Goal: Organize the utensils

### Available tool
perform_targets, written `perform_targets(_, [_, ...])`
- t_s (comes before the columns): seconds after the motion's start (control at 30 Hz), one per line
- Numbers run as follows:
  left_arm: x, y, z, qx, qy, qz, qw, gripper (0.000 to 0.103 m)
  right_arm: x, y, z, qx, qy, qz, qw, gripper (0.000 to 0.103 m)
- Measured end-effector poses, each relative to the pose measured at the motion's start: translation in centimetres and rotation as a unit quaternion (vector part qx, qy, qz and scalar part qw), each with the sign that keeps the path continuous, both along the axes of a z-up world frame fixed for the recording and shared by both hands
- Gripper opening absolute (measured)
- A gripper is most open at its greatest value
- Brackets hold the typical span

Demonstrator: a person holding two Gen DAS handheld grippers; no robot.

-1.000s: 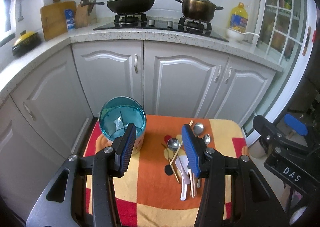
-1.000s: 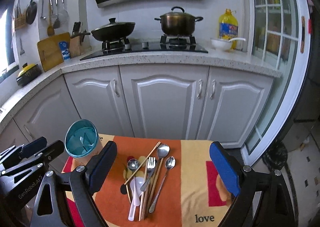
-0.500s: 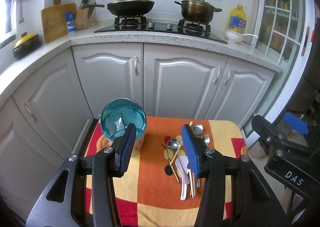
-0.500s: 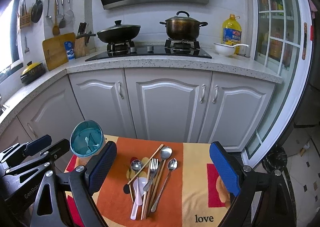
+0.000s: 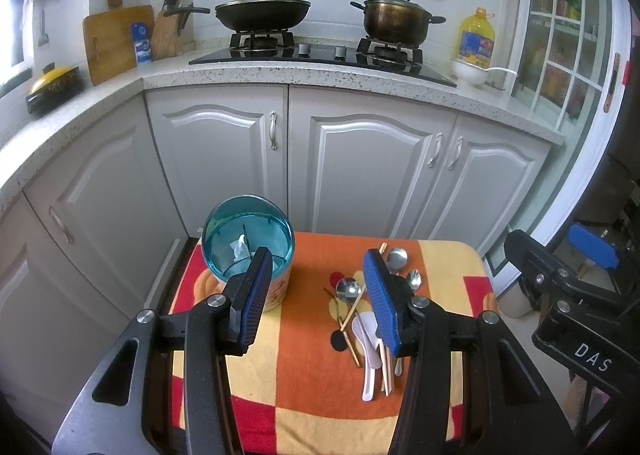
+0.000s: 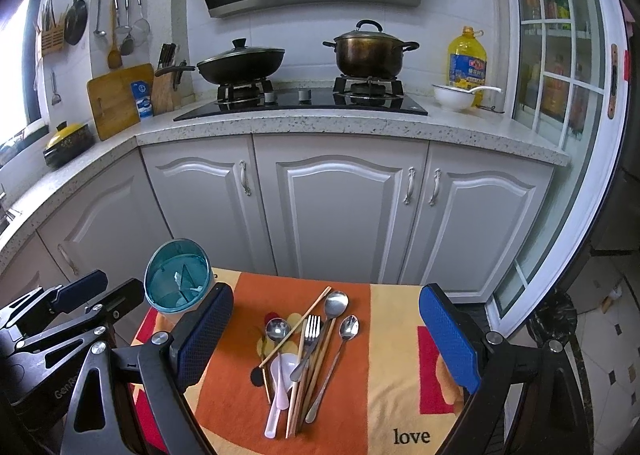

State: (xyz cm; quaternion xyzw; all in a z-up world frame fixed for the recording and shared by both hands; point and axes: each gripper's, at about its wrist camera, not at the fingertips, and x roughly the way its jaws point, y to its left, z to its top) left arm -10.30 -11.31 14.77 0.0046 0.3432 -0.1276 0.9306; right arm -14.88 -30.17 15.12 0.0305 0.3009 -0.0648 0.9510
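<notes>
A pile of utensils (image 6: 306,355) lies on a small table with an orange, yellow and red cloth (image 6: 384,367): metal spoons, a fork (image 6: 310,335), wooden chopsticks (image 6: 298,327) and a white plastic spoon (image 6: 278,387). The pile also shows in the left wrist view (image 5: 368,319). A blue divided utensil holder (image 5: 248,245) stands at the table's far left corner; it also shows in the right wrist view (image 6: 178,281). My left gripper (image 5: 316,295) is open and empty between holder and pile. My right gripper (image 6: 326,339) is wide open and empty above the pile.
White kitchen cabinets (image 6: 340,211) stand just behind the table, with a stove, a wok (image 6: 240,65) and a pot (image 6: 370,51) on the counter above. A glass-paned door (image 6: 560,103) is on the right. The table's edges are close on all sides.
Both views have tilted up a little, so the table sits lower in frame. The utensils and the holder have not moved. Both grippers stay open.
</notes>
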Motion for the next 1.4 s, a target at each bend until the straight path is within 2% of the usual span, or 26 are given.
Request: perform_targets(1.4, [0.69, 0.15, -0.02, -0.002, 0.008, -0.003, 1.0000, 0.047, 0.33, 0.52, 0.04, -0.006, 0.007, 0.012, 1.000, 0.093])
